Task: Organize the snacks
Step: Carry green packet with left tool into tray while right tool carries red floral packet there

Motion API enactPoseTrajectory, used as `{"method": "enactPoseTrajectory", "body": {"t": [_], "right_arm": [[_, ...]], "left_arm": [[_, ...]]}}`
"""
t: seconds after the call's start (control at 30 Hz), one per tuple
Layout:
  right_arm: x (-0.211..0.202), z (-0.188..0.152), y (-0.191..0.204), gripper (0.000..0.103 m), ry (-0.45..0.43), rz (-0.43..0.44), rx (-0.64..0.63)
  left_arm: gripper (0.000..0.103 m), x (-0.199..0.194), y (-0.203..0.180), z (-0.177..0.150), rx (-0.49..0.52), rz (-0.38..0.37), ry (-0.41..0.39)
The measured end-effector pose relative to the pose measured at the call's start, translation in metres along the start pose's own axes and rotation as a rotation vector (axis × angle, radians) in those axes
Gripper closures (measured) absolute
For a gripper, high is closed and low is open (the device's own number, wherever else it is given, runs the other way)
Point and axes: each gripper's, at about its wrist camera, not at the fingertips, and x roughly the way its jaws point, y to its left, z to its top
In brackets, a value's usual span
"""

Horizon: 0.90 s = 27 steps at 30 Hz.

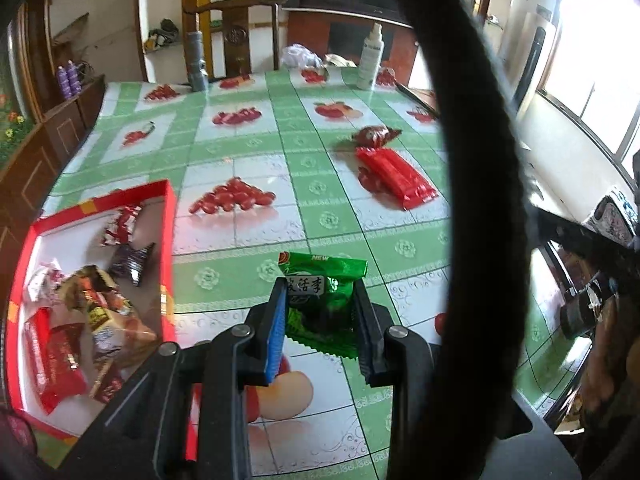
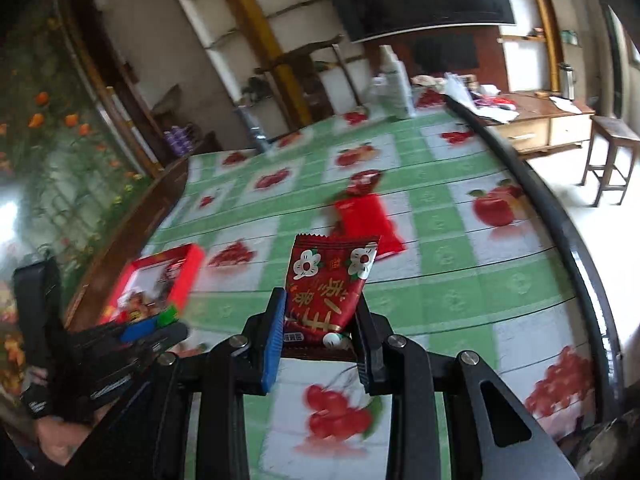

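My left gripper point(image 1: 320, 292) is shut on a green snack packet point(image 1: 322, 304), held above the tablecloth just right of the red box point(image 1: 168, 216). The box holds several wrapped snacks point(image 1: 92, 300). My right gripper point(image 2: 320, 312) is shut on a red packet with white flowers point(image 2: 330, 280), lifted over the table. Further out lie a red snack pack point(image 1: 394, 178) point(image 2: 366, 218) and a dark red wrapped snack point(image 1: 374, 136) point(image 2: 363, 182). In the right wrist view the red box point(image 2: 188, 268) sits at the left, with the left gripper point(image 2: 160, 326) beside it.
The green checked tablecloth with fruit prints point(image 1: 248, 148) covers the table. A white spray bottle point(image 1: 371, 56), a grey bottle point(image 1: 196, 60) and a plastic bag point(image 1: 298, 56) stand at the far edge by a wooden chair point(image 1: 236, 28). A thick black cable point(image 1: 476, 160) crosses the left wrist view.
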Motion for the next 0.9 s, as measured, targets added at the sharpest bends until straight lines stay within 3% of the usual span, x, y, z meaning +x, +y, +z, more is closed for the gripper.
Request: {"method": "enactPoseTrajectory", "body": {"t": [0.17,0.47,0.9], "right_arm": [[-0.007,-0.010,0.023,0.073,0.001,0.089,-0.018],[-0.007,-0.014,0.048,0.073,-0.005,0.169,-0.055],[-0.008,-0.021,0.071,0.073,-0.007,0.201,-0.097]], "left_arm": [[0.072,-0.014,0.007,0.004,-0.020,0.076,-0.025],[0.072,-0.030,0.014,0.005,-0.007,0.220,-0.087],[0.072,-0.046,0.033,0.000,-0.042,0.270,-0.120]]}}
